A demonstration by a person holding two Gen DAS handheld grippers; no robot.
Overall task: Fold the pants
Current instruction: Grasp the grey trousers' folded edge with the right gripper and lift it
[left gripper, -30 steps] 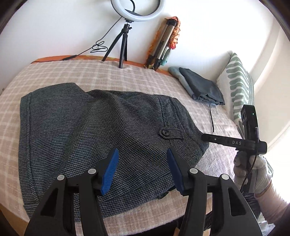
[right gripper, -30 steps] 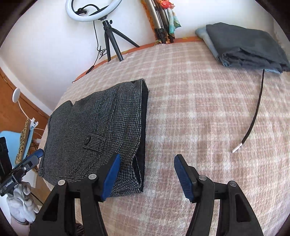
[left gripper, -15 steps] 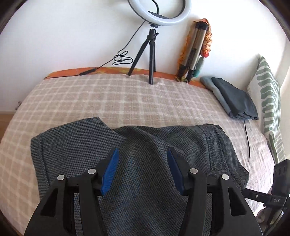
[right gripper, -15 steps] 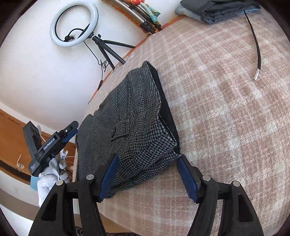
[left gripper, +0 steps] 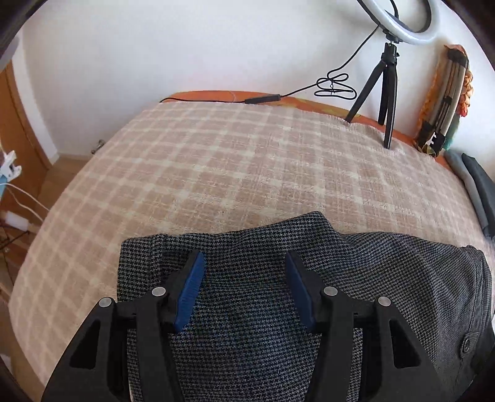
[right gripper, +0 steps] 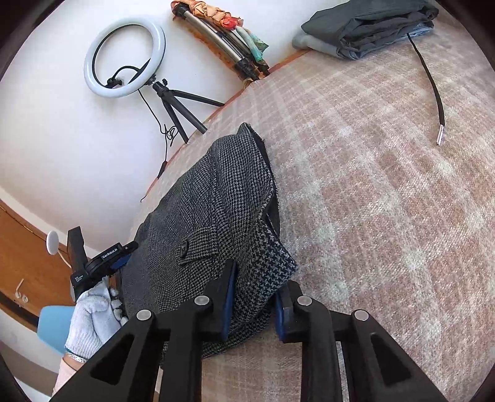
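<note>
Pants (right gripper: 216, 216) corner pinched in right tongs (right gripper: 253, 304); left tongs (left gripper: 244, 287) spread above fabric.

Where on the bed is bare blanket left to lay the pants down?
Bare plaid blanket runs from the pants to the ring light tripod, and on their other side out to the black strap. Crowded: the far corner with the folded clothes.

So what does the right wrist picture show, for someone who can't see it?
The right claw pinches a corner of gray checked pants lying folded on a plaid bed cover. A ring light stands by the wall, and folded dark clothes sit far back.
</note>
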